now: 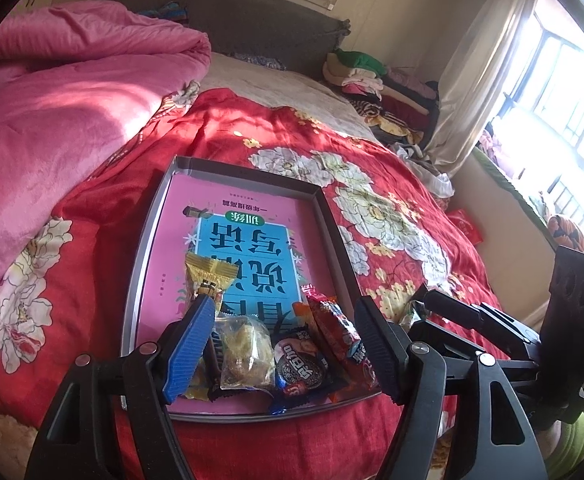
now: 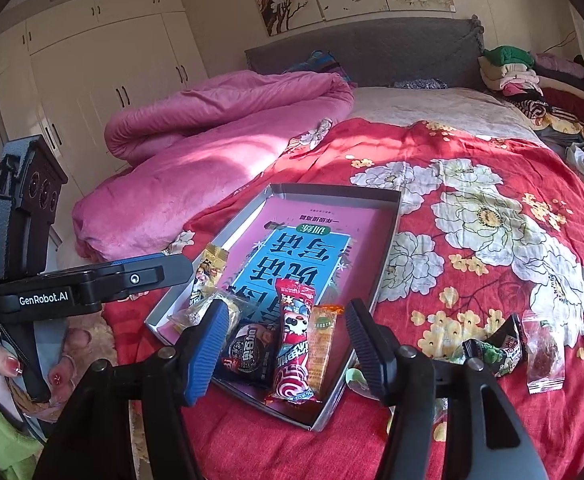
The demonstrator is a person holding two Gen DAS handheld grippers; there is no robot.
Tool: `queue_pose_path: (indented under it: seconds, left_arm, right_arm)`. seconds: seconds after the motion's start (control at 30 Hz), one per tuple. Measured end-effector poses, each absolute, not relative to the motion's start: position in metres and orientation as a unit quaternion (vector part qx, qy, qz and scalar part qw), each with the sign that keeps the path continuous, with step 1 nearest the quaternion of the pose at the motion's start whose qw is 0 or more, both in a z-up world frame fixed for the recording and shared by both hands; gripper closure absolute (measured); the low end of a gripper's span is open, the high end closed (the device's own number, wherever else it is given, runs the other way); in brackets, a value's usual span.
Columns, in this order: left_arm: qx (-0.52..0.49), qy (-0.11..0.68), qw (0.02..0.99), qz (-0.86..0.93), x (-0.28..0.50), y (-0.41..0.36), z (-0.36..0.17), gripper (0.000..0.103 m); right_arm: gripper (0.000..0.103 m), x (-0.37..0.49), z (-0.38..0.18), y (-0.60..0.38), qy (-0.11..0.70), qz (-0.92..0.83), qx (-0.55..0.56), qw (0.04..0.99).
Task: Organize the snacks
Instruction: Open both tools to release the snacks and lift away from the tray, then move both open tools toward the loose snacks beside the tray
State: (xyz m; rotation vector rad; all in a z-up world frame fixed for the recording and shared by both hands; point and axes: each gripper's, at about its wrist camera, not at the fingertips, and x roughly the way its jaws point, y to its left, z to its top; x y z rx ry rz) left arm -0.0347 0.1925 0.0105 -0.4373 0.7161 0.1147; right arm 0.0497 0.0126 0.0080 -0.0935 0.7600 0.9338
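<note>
A shallow grey box lid (image 1: pixel 152 216) (image 2: pixel 387 240) with a pink and blue book inside lies on the red floral bedspread. Several snack packets sit at its near end: a yellow one (image 1: pixel 206 274), a clear bag of biscuits (image 1: pixel 246 354), a dark cookie pack (image 1: pixel 301 368) (image 2: pixel 248 350), a red panda packet (image 2: pixel 295 340) and an orange one (image 2: pixel 321 340). My left gripper (image 1: pixel 282 350) is open above these snacks. My right gripper (image 2: pixel 286 348) is open above the same pile. A dark green packet (image 2: pixel 495 350) and a clear packet (image 2: pixel 543 354) lie on the bedspread right of the lid.
A pink quilt (image 2: pixel 212 140) is heaped on the bed's left. Folded clothes (image 2: pixel 531 80) are stacked at the far right by the grey headboard (image 2: pixel 363 48). White wardrobes (image 2: pixel 92 72) stand left. A window (image 1: pixel 563 80) is on the right.
</note>
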Motion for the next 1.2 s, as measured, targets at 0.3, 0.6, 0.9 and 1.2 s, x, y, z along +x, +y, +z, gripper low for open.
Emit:
queue_pose_path:
  seconds: [0.3, 0.6, 0.9, 1.2]
  left_arm:
    - [-0.201, 0.338, 0.918, 0.053, -0.038, 0.185, 0.018, 0.029]
    - [-0.187, 0.333, 0.923, 0.048, -0.039, 0.176, 0.022, 0.029]
    - [-0.179, 0.338, 0.923, 0.042, -0.037, 0.164, 0.021, 0.029]
    - [-0.174, 0.338, 0.925, 0.029, -0.036, 0.148, 0.025, 0.029]
  right_arm:
    - [0.039, 0.053, 0.015, 0.0, 0.348, 0.428, -0.034, 0.833]
    - [0.038, 0.058, 0.022, -0.016, 0.341, 0.412, -0.023, 0.845]
    - [0.037, 0.061, 0.031, -0.033, 0.33, 0.395, -0.012, 0.857]
    - [0.036, 0.063, 0.039, -0.051, 0.32, 0.38, -0.002, 0.868]
